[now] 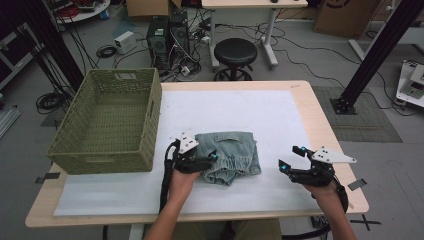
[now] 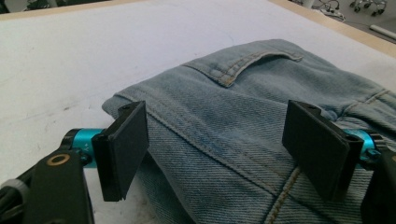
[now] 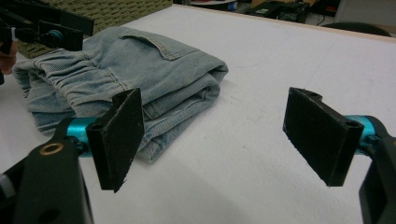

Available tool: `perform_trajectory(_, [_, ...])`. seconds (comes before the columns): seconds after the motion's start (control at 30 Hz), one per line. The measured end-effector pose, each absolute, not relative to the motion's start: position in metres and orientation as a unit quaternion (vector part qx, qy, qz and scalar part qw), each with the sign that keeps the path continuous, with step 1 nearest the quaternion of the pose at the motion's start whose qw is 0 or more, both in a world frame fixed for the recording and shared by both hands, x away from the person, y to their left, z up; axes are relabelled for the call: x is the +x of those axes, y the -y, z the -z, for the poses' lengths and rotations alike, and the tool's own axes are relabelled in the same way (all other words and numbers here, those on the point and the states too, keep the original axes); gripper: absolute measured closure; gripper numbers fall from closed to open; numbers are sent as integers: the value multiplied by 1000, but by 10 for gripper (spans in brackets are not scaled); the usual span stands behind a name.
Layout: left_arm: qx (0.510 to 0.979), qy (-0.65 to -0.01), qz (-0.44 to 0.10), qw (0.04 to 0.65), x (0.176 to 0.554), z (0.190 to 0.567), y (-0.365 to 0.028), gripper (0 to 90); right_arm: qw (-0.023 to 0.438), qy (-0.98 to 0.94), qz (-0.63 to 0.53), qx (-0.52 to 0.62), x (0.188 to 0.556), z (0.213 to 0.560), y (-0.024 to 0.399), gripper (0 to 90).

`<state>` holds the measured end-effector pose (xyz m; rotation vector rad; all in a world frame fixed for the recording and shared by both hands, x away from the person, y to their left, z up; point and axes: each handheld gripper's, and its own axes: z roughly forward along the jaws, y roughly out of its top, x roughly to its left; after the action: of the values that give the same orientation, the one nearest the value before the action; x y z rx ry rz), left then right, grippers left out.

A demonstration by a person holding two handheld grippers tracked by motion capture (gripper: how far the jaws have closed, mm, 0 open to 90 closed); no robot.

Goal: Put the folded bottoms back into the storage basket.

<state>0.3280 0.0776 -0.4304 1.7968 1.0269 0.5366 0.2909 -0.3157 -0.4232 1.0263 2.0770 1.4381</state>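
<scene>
Where the folded jeans (image 1: 229,156) lie on the white mat (image 1: 280,115), near the table's front middle, the left gripper (image 1: 209,161) sits over their left edge, jaws spread wide; the right gripper (image 1: 290,159) rests apart on the mat, jaws spread too, with a green basket (image 1: 107,120) at left

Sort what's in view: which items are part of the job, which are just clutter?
In play:
folded denim garment
green basket, empty, likely where the garment goes
left gripper, open at the garment's edge
right gripper, open, apart from the garment

Just lying about:
black stool
computer tower and floor cables
cardboard box
</scene>
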Motion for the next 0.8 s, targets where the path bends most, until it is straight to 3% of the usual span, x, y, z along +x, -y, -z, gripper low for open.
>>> perform_trajectory(0.5, [730, -472, -202, 451, 329, 449, -83, 227, 208, -748, -513, 365, 290, 425, 314, 211])
perform_trajectory(0.8, [729, -506, -132, 443, 342, 454, -85, 227, 209, -748, -514, 364, 289, 424, 313, 211])
